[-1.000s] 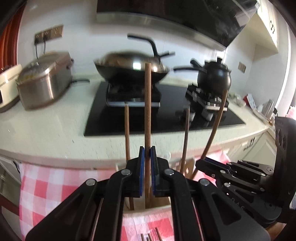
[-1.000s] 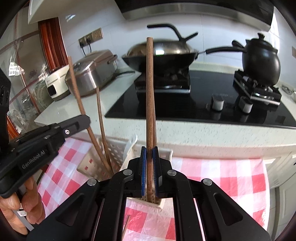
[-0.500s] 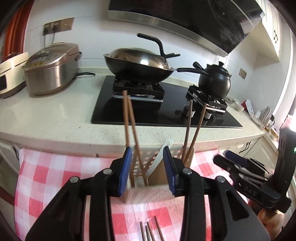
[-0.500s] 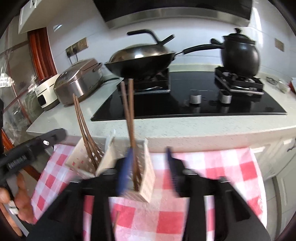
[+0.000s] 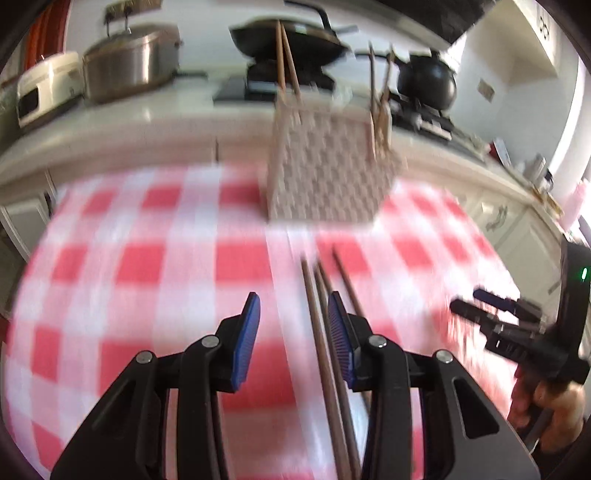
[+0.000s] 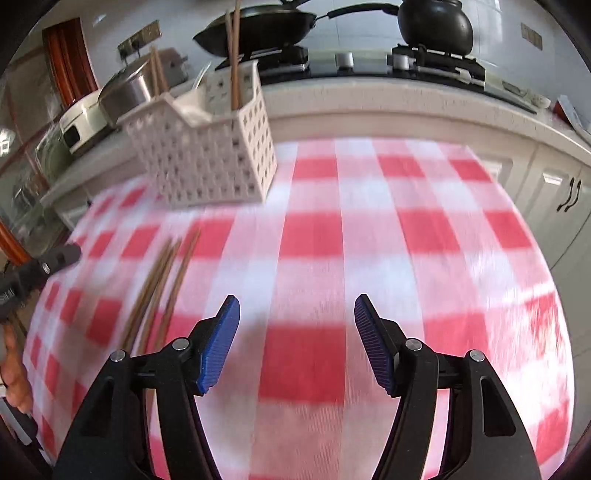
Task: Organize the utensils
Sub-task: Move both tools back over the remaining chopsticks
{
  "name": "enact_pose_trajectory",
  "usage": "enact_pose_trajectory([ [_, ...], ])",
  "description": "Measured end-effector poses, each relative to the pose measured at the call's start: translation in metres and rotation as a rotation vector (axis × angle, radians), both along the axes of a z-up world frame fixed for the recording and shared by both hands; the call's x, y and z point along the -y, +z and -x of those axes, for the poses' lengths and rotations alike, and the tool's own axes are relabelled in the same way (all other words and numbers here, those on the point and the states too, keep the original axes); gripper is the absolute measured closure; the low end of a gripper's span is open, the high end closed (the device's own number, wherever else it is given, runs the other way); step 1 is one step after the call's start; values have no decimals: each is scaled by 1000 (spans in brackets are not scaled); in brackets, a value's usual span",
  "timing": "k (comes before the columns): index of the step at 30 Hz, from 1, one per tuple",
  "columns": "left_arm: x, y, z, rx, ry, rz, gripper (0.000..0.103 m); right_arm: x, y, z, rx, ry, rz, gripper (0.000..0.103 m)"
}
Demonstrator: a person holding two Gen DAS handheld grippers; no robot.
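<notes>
A white perforated holder stands on the red-checked cloth with brown chopsticks upright in two of its compartments. Several more chopsticks lie loose on the cloth in front of it. My left gripper hangs low over them, its jaws opening. One or two of the loose sticks run between its pads near the right one, untouched. My right gripper is over bare cloth to the right of the sticks, jaws opening wide with nothing between them.
Behind the checked cloth runs a pale counter edge with a wok, a black pot and a steel cooker on it. White cabinets stand at the right.
Both grippers let go of the chopsticks they held upright over the holder and opened. Both then dropped down and back toward the cloth, and the holder now stands farther away.
</notes>
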State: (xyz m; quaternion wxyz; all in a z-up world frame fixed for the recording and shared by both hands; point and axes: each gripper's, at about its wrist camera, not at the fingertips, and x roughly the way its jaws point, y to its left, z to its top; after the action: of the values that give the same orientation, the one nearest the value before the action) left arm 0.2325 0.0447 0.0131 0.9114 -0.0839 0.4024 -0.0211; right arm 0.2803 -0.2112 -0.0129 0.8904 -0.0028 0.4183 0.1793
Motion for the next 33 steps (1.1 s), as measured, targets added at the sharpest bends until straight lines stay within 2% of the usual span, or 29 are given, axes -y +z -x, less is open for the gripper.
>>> enact_pose_trajectory([
  [4,11,-23,10,-38,-34,-6,68,-6,-5,17,-8,31,8,34],
  [8,20,-32,5,-58,-42,-40,74,-13,-5,23,-12,51,5,32],
  [12,23,-39,-4,-81,-37,-42,78,-16,-4,27,-7,65,11,29],
  [19,29,-46,-19,-103,-45,-62,81,-18,-6,25,-19,73,11,28],
  [25,28,-48,-22,-108,-53,-92,87,-22,-8,25,-25,84,15,28],
  [26,28,-48,-22,-109,-53,-101,92,-22,-8,24,-26,86,15,28],
  [27,27,-49,-22,-109,-53,-115,93,-23,-9,24,-27,87,16,28],
  [30,20,-48,-20,-115,-65,-116,93,-29,-8,24,-31,99,12,28],
  [33,7,-49,-17,-123,-36,-151,94,-38,-9,23,-32,112,15,28],
])
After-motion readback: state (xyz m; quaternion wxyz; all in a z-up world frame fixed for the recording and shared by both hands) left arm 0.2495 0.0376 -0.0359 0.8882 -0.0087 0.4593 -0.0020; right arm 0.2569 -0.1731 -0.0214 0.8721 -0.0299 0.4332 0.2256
